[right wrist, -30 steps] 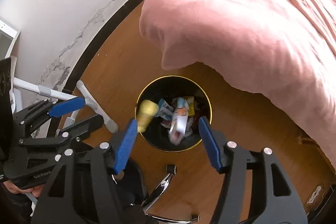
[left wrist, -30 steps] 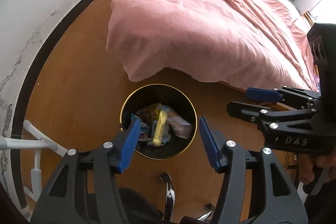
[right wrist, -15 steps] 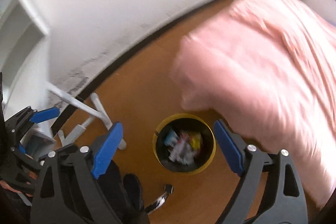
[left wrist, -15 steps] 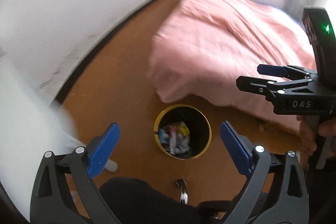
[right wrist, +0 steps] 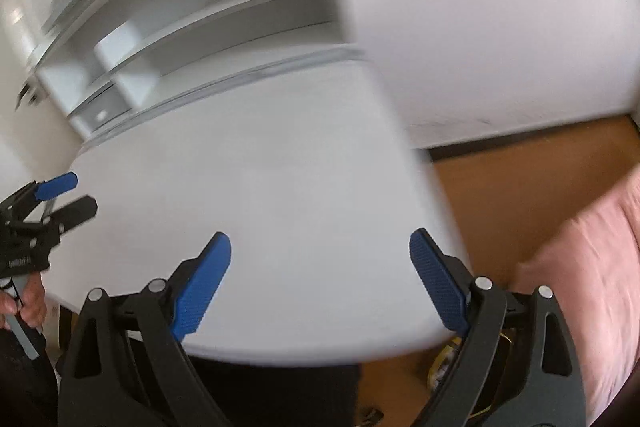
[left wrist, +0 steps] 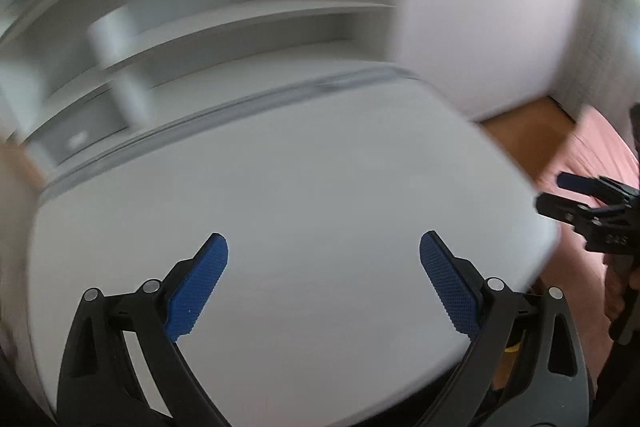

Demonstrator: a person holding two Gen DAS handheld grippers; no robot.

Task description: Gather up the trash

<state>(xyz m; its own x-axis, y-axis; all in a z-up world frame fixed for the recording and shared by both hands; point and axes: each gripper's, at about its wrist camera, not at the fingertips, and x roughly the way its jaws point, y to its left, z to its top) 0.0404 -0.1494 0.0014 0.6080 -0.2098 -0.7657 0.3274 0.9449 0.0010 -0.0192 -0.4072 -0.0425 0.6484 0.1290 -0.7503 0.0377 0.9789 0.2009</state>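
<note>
Your left claw [left wrist: 324, 283] is spread wide with nothing between its blue pads, and it hangs over the white desk [left wrist: 304, 187], which fills most of the left wrist view. Your right claw [right wrist: 320, 279] is spread just as wide and also holds nothing; it too is above the desk, closer to the desk's right edge. Each claw shows in the other's camera: the right one at the far right of the left wrist view, the left one at the far left of the right wrist view, with your hand [right wrist: 24, 301] gripping its handle. Behind the desk stands a white shelf unit [right wrist: 192, 23], blurred by motion, and beside it a plain white wall [right wrist: 500, 27]. To the right of the desk you can see the wooden floor [right wrist: 516, 195] and the corner of the pink bed [right wrist: 588, 291]. The trash bin [right wrist: 446, 363] is only a sliver in the right wrist view, a yellow rim and some pale contents on the floor just under the desk's near edge, behind the right finger of your right claw; what lies in it is too hidden to make out.
</note>
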